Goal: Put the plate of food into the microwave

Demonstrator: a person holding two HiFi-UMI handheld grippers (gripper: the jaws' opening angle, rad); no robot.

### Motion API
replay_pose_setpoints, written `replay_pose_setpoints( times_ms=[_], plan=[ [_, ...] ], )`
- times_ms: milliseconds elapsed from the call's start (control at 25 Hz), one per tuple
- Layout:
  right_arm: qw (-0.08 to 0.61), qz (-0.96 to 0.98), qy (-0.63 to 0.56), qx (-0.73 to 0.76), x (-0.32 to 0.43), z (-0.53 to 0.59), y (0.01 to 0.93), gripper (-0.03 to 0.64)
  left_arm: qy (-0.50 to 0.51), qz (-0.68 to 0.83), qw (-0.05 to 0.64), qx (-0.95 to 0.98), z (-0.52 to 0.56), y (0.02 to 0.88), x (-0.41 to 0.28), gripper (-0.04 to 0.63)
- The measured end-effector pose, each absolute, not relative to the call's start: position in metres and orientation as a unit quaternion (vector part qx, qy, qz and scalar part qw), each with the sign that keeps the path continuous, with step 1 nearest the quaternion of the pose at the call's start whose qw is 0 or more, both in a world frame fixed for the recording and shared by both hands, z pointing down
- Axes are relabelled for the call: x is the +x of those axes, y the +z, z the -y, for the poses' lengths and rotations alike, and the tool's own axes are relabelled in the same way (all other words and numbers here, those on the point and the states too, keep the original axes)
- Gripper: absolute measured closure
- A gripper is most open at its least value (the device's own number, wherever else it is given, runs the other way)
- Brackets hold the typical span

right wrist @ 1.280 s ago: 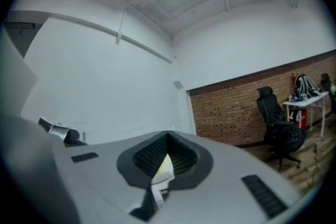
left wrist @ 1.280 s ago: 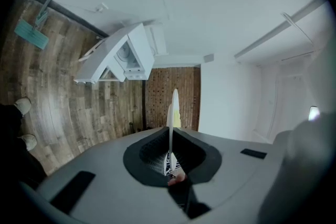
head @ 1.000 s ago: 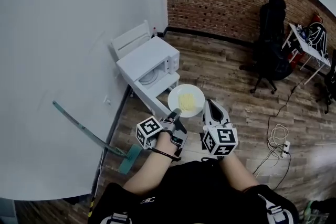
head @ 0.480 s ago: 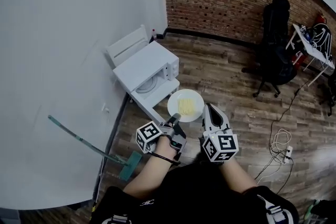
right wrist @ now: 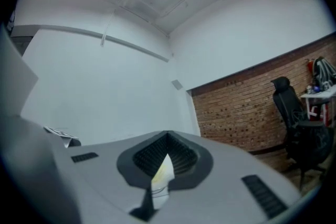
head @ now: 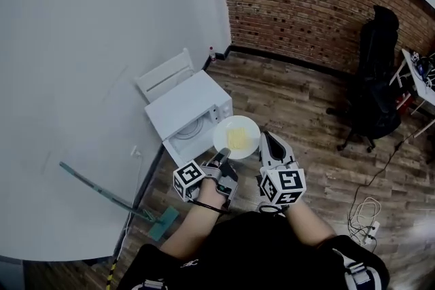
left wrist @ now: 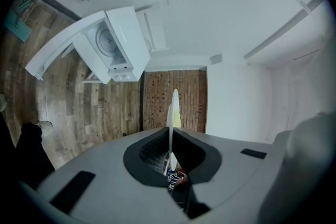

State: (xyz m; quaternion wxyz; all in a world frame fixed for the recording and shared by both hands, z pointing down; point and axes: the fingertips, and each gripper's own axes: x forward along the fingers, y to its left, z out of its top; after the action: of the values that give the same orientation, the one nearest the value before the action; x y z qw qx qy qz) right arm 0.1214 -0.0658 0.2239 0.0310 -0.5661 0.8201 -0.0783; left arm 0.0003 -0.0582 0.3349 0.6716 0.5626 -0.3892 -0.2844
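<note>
A white plate (head: 236, 136) with yellow food (head: 238, 139) is held level just in front of the white microwave (head: 185, 104). The microwave's door is open and its round turntable (head: 192, 128) shows inside. My left gripper (head: 223, 154) is shut on the plate's near rim. In the left gripper view the plate (left wrist: 172, 110) stands edge-on between the jaws of that gripper (left wrist: 169, 159), and the microwave (left wrist: 122, 42) is ahead with its open door (left wrist: 58, 55). My right gripper (head: 265, 141) is shut on the plate's right rim. A bit of that rim (right wrist: 163, 173) shows between the jaws.
The microwave stands on a white chair (head: 163, 73) against the white wall. A long-handled mop (head: 105, 192) lies on the wood floor at the left. A black office chair (head: 377, 95) stands by the brick wall, with cables (head: 363, 214) on the floor at the right.
Both grippers and the plate have come nearer to the microwave's open front. The plate's left rim now overlaps the microwave in the head view. Both grips are unchanged.
</note>
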Motion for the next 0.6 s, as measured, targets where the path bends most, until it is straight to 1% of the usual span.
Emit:
replay_pose_setpoints(
  times_ms=[200, 320, 440, 600],
  plan=[
    [0.014, -0.839, -0.093, -0.536, 0.153, 0.115, 0.233, 0.611, -0.309, 0.408, 0.671, 0.537, 0.098, 0.343, 0.032, 0.584],
    [0.022, -0.849, -0.096, -0.518, 0.16, 0.135, 0.233, 0.611, -0.329, 0.419, 0.665, 0.523, 0.109, 0.345, 0.038, 0.584],
    [0.025, -0.859, -0.103, -0.5, 0.154, 0.153, 0.239, 0.611, -0.336, 0.438, 0.663, 0.506, 0.115, 0.356, 0.032, 0.584],
    [0.007, -0.875, -0.111, -0.472, 0.13, 0.171, 0.253, 0.611, -0.349, 0.468, 0.657, 0.478, 0.119, 0.373, 0.007, 0.584]
  ],
)
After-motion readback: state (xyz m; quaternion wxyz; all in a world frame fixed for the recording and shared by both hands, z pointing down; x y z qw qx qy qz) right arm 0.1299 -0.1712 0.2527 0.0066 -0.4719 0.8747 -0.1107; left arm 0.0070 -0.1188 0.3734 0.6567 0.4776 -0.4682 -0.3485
